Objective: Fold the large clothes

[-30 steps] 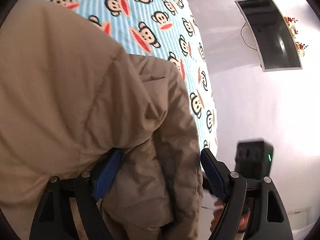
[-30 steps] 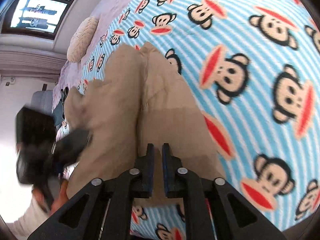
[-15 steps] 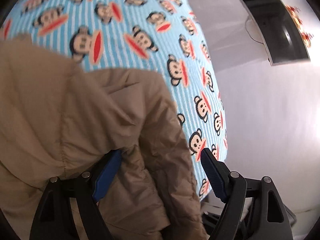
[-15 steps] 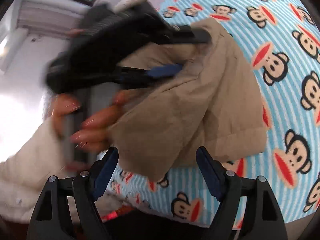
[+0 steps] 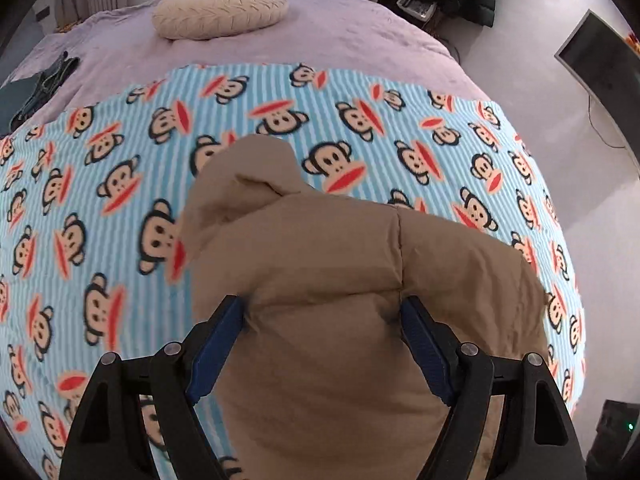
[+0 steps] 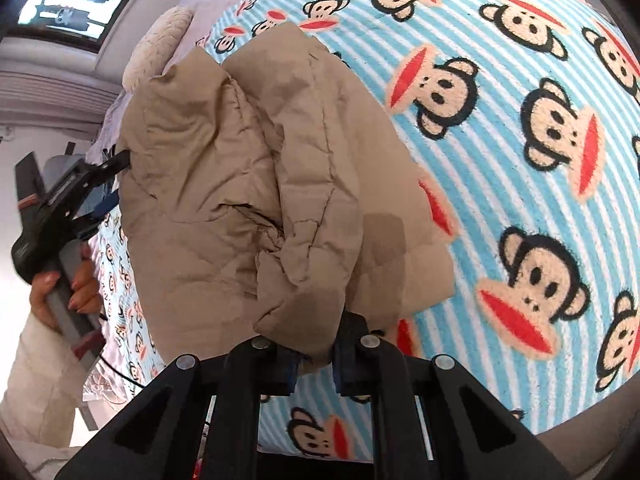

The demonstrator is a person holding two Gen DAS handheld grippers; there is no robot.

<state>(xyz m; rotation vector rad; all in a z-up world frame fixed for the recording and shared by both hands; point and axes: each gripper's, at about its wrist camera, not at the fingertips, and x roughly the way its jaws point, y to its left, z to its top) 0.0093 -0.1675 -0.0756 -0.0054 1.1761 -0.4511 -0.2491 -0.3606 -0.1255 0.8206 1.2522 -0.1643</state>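
A tan puffer jacket [image 5: 340,272] lies bunched on a blue striped monkey-print blanket [image 5: 100,200] on the bed. My left gripper [image 5: 322,316] is open wide, its blue pads on either side of a thick fold of the jacket. In the right wrist view the jacket [image 6: 256,168] fills the middle. My right gripper [image 6: 314,354] is shut on a bunched edge of it at the near end. The left gripper [image 6: 108,176] shows there at the jacket's far left edge, held by a hand.
A round cream cushion [image 5: 220,10] lies on the purple bedspread [image 5: 360,40] beyond the blanket. Dark clothing [image 5: 40,88] lies at the bed's left. A dark monitor [image 5: 600,64] stands on the floor to the right. The bed's right edge drops to the pale floor.
The right gripper, open half a second ago, has closed on the jacket's near edge. The left gripper has swung to face the head of the bed, still open around the jacket.
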